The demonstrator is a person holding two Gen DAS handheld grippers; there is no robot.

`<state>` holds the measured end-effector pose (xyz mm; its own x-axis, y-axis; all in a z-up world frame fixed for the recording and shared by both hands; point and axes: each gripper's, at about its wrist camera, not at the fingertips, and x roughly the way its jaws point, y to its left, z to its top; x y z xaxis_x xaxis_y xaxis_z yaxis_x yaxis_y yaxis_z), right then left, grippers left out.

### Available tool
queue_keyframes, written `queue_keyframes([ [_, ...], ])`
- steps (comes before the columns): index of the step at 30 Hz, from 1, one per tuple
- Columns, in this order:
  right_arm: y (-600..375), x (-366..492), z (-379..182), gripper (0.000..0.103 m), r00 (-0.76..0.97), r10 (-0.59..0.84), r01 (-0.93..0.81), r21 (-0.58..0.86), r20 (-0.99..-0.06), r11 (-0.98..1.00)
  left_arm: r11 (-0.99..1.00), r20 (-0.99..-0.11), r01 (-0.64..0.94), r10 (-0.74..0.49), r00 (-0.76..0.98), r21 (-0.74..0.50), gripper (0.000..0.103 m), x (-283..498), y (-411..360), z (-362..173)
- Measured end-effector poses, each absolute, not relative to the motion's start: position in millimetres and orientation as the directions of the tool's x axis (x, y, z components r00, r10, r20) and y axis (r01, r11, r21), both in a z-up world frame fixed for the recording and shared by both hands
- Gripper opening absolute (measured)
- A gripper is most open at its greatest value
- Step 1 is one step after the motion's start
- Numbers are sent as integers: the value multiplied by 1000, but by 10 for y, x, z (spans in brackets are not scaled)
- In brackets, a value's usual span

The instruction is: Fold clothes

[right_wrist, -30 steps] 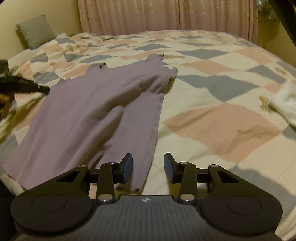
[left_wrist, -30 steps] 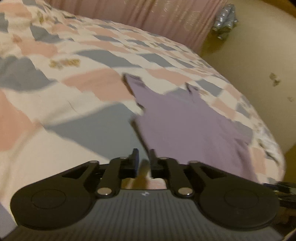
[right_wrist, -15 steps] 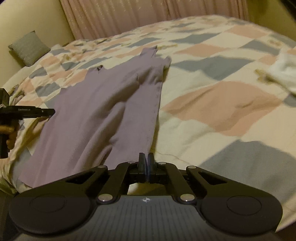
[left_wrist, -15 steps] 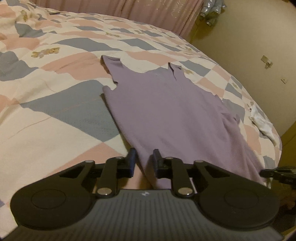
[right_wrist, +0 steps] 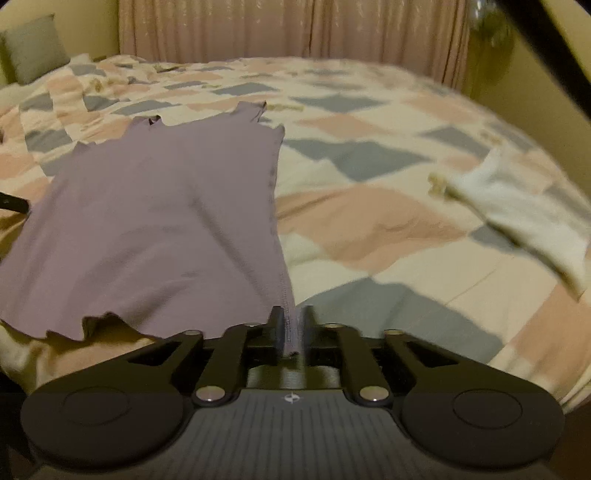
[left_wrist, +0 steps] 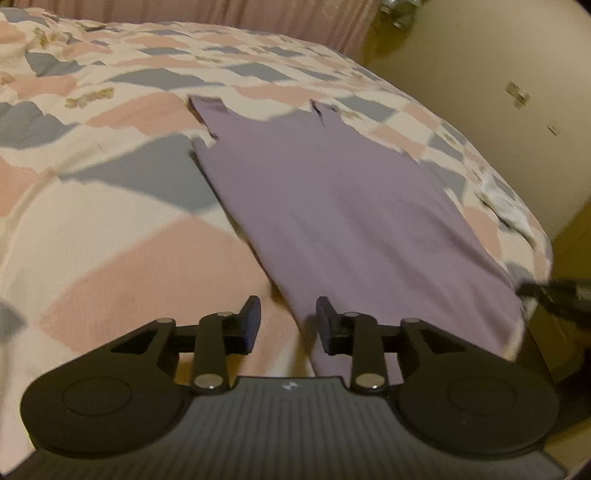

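A purple sleeveless top (left_wrist: 332, 206) lies spread flat on the patchwork bedspread (left_wrist: 110, 240), straps pointing away from me. My left gripper (left_wrist: 288, 314) stands open at the top's near left hem corner, the cloth edge running between its fingers. In the right wrist view the same purple top (right_wrist: 159, 221) stretches to the left, and my right gripper (right_wrist: 291, 325) is shut on its near right hem corner, a strip of purple cloth pinched between the pads. The hem beside it is lifted and rippled.
A white garment (right_wrist: 517, 210) lies crumpled on the bed to the right. A grey pillow (right_wrist: 33, 48) sits at the far left by the curtain (right_wrist: 277, 29). The bed's edge drops to a beige wall (left_wrist: 498, 92) on the right.
My right gripper, open a second ago, closed and now holds the top's hem corner. My left gripper went from nearly shut to open at the other hem corner.
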<state>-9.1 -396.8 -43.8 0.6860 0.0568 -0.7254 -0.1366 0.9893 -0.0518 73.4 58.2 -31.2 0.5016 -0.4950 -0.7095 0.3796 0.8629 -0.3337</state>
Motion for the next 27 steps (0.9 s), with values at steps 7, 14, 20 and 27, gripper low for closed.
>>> queue_keyframes([
  [7,-4004,-190,-505,22,680,145,-137,70,-718,988,846,-730,391,-518,445,-362,29,325,442,-471],
  [14,-4071,-152,-500,1,659,158,-117,107,-735,987,848,-734,411,-507,451,-333,6,104,349,-471],
  [20,-4108,-239,-394,1,675,85,-102,21,-733,995,876,-755,398,-451,475,-273,0,23,468,-417],
  [27,-4001,-294,-256,60,713,12,-88,-72,-701,994,910,-753,375,-371,544,-177,10,-128,429,-195],
])
